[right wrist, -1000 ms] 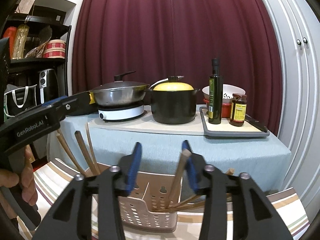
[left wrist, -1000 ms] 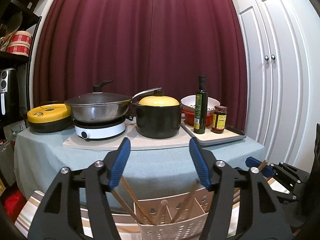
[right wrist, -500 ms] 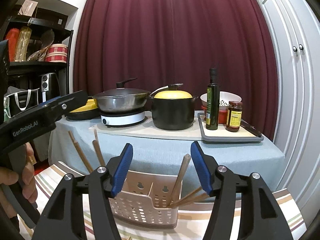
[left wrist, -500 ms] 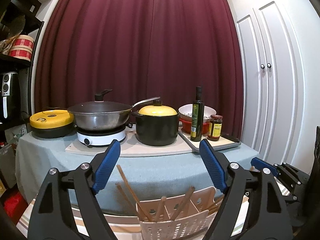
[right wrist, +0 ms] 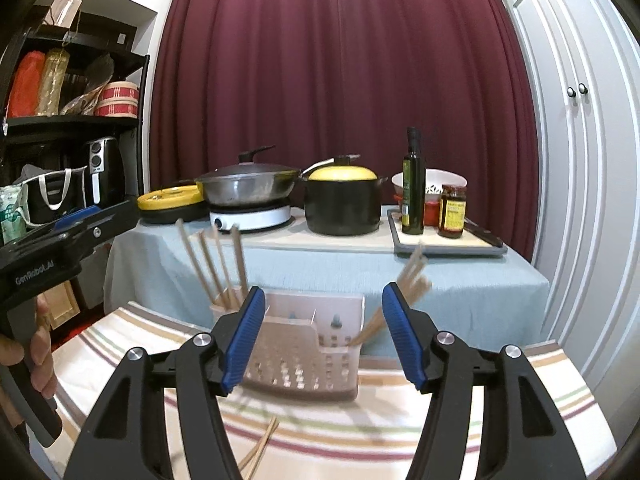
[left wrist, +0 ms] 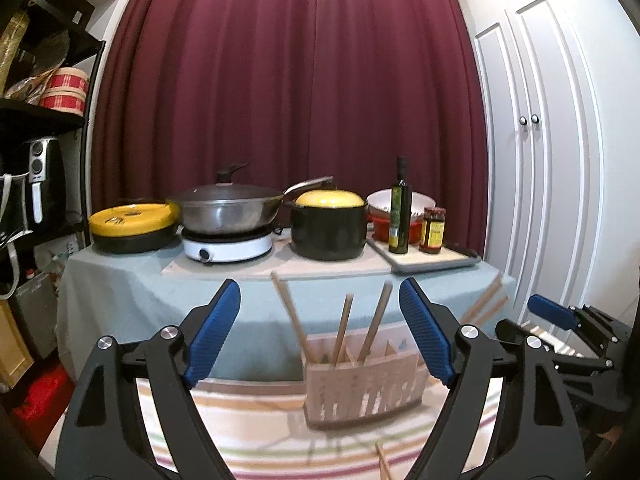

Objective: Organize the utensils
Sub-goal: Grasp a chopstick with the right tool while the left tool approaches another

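This is a home kitchen corner. A desk (left wrist: 120, 280) under a pale blue cloth carries a lidded wok (left wrist: 228, 212) on a white hot plate (left wrist: 228, 245), a black pot (left wrist: 329, 232) with a yellow lid, an oil bottle (left wrist: 400, 208) and a sauce jar (left wrist: 433, 230). A dark red curtain (left wrist: 288, 80) hangs behind, white cupboard doors (left wrist: 552, 160) stand to the right, and a black shelf (right wrist: 72, 120) holds an air fryer (right wrist: 100, 172) and packets.

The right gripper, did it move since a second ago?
Yes. The right gripper backed away and rose: the basket, once partly hidden behind its fingers, now sits whole and farther off. Its jaws also opened wider.
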`<state>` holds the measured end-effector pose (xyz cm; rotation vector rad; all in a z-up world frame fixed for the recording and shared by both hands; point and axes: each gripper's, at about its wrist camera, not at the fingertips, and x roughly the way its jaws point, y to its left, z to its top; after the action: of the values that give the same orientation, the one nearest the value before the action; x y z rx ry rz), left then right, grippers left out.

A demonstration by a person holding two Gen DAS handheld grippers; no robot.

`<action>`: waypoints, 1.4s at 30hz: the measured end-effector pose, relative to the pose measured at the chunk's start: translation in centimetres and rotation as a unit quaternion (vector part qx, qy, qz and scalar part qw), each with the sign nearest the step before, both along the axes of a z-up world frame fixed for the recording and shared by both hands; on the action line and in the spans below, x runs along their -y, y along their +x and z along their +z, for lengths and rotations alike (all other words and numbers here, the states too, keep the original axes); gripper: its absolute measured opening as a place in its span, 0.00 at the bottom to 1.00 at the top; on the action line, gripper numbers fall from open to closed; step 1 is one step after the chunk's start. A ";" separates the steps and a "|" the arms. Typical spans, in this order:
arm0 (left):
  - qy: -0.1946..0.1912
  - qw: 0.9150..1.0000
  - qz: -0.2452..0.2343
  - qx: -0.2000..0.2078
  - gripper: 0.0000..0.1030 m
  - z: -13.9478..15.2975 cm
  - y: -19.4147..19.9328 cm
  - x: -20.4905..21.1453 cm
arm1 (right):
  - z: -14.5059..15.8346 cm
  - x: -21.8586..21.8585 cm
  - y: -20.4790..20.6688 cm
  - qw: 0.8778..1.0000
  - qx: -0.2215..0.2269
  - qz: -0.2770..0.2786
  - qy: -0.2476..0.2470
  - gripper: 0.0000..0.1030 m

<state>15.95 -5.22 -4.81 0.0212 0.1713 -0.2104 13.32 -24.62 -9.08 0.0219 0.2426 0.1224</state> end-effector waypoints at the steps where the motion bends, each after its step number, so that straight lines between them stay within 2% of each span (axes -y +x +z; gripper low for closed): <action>1: 0.003 1.000 0.003 -0.004 0.78 -0.5 -0.6 -0.2 | -0.3 -0.2 -0.5 1.000 -0.002 -0.001 -0.002 0.58; 12: 0.009 0.997 0.036 -0.061 0.78 -5.9 -6.0 -3.5 | -6.3 -1.5 -5.5 0.999 -0.045 -0.010 0.004 0.58; 21: 0.025 0.991 0.065 -0.118 0.78 -11.3 -8.8 -6.2 | -12.2 -4.1 -8.7 0.996 -0.083 0.012 -0.008 0.58; 29: 0.036 0.985 0.082 -0.149 0.78 -14.4 -9.7 -8.5 | -14.6 -6.0 -9.5 0.994 -0.105 0.032 -0.014 0.58; 32: 0.038 0.982 0.089 -0.159 0.78 -15.2 -9.7 -9.2 | -15.4 -6.7 -9.4 0.992 -0.120 0.039 -0.020 0.53; 33: 0.036 0.982 0.090 -0.164 0.78 -15.5 -9.7 -9.4 | -15.6 -6.8 -9.2 0.991 -0.126 0.043 -0.021 0.46; 42: 0.036 0.981 0.075 -0.175 0.78 -16.6 -9.5 -8.7 | -17.3 -6.5 -9.2 0.984 -0.173 0.046 -0.020 0.33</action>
<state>6.41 3.44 -21.43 0.0439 0.5300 -0.0550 4.14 -18.16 -26.33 -0.0092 0.5929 0.2054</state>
